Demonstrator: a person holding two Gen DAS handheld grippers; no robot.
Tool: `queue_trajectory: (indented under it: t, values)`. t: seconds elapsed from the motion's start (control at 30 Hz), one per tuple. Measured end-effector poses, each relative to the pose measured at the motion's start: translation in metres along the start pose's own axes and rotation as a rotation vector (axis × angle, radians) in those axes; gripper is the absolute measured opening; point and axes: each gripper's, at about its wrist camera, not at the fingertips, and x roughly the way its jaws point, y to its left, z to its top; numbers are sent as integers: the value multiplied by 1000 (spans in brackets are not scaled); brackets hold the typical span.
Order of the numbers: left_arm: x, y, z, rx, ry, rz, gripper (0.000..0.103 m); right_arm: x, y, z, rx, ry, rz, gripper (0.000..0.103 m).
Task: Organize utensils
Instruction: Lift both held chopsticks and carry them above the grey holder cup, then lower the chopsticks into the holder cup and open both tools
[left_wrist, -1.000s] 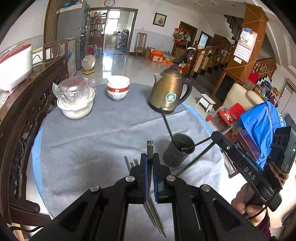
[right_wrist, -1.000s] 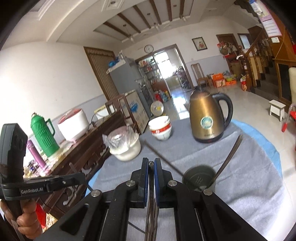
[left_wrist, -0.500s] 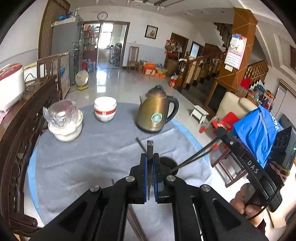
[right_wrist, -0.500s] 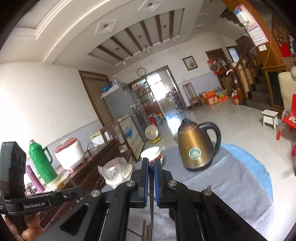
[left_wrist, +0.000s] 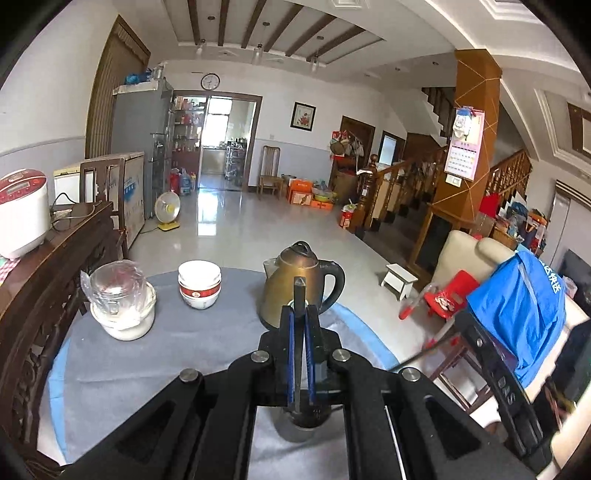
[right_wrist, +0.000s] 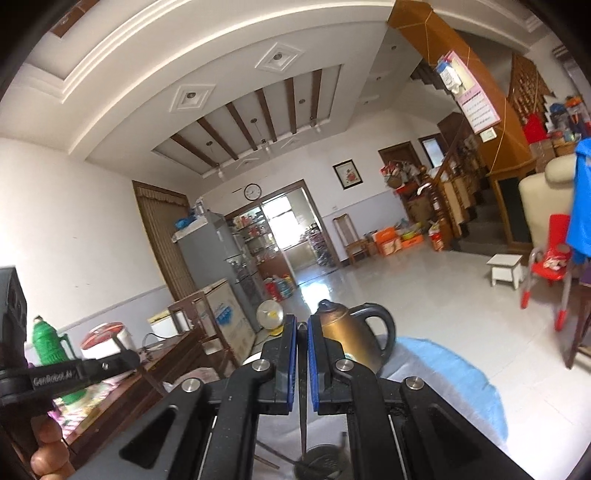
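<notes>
The left gripper (left_wrist: 300, 325) is tipped up toward the room, its blue-padded fingers clenched on a dark chopstick (left_wrist: 299, 291) that stands upright between them, lower end running down into the dark utensil cup (left_wrist: 301, 424) directly below on the grey table cloth (left_wrist: 147, 369). The right gripper (right_wrist: 302, 354) is likewise raised and clamps a thin chopstick (right_wrist: 303, 417) whose tip hangs just over the cup (right_wrist: 321, 463). Beyond stand a brass kettle (left_wrist: 295, 288), stacked bowls (left_wrist: 199, 284) and a wrapped bowl (left_wrist: 122, 306). Compared with a second ago, both grippers have lifted and tilted upward, bringing their chopsticks from the cloth to the cup.
</notes>
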Motion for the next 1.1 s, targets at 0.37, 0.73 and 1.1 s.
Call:
queue_trajectory:
  t: [0.37, 0.73, 1.1]
  values:
    - [72, 2, -49, -30, 130, 70, 6, 13, -7, -23, -15, 100, -9, 6]
    - [61, 4, -72, 2, 174, 92, 8, 19, -10, -44, 31, 199, 2, 7]
    - [13, 33, -98, 37, 136, 224, 60, 2, -18, -53, 112, 234, 31, 9]
